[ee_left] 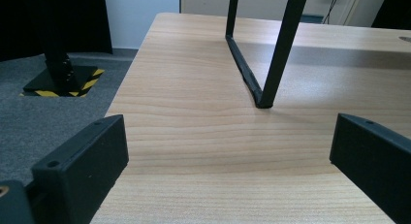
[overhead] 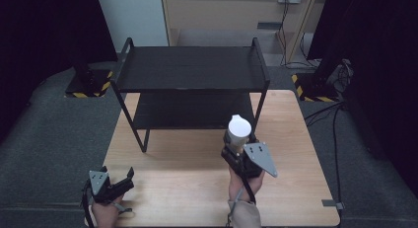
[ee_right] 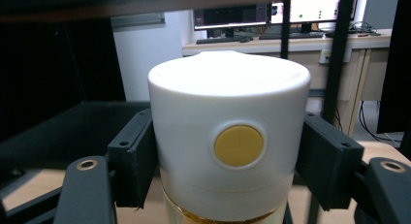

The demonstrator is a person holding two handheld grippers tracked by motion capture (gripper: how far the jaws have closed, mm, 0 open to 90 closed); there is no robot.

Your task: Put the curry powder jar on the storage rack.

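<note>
Right gripper point(overhead: 240, 148) clamps a white-capped bottle point(overhead: 237, 133) upright, just in front of the black shelf point(overhead: 192, 70), level with its lower tier. Left gripper point(overhead: 118, 183) idle, jaws apart, over the desk point(overhead: 187, 188). Risk: cap could clip the upper tier going in, tilting the bottle.

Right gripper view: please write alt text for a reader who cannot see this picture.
A white-capped bottle with a round yellow button is clamped between the right gripper's two black jaws, close to the camera. Behind it is the black shelf, and farther back a desk with monitors.
</note>
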